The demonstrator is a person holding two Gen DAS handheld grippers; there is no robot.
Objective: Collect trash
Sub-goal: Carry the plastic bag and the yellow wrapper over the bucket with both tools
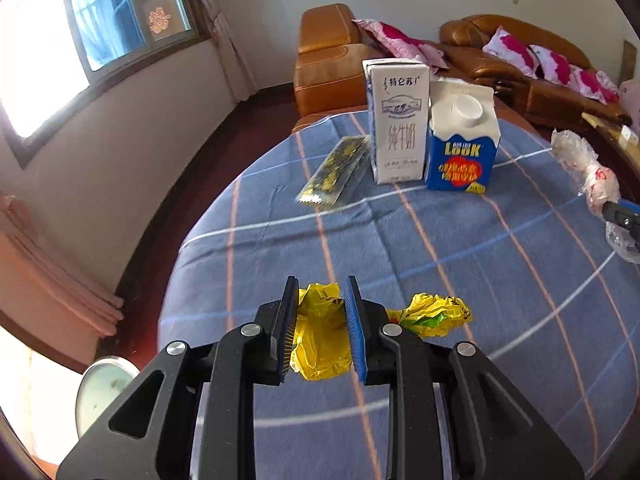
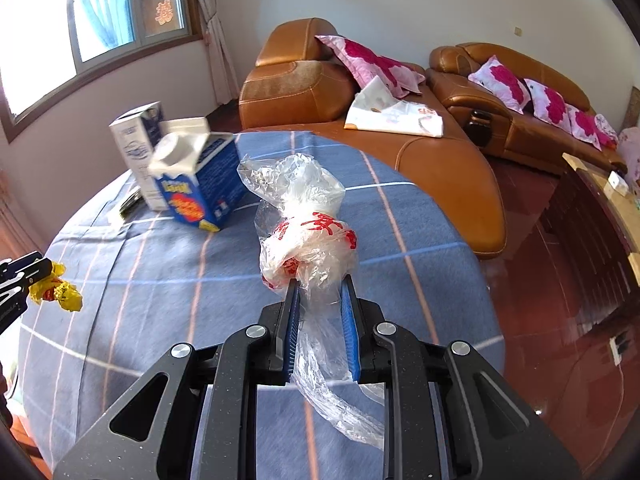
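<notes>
My left gripper is shut on a crumpled yellow wrapper, whose other end spreads to the right on the blue plaid tablecloth. My right gripper is shut on a clear plastic bag with red print, which trails back between the fingers. The bag also shows at the right edge of the left wrist view. The yellow wrapper shows at the left of the right wrist view.
A tall white milk carton, a blue and white carton and a flat dark-and-gold sachet lie at the table's far side. Orange leather sofas with pink pillows stand behind. The table edge drops to red floor on the right.
</notes>
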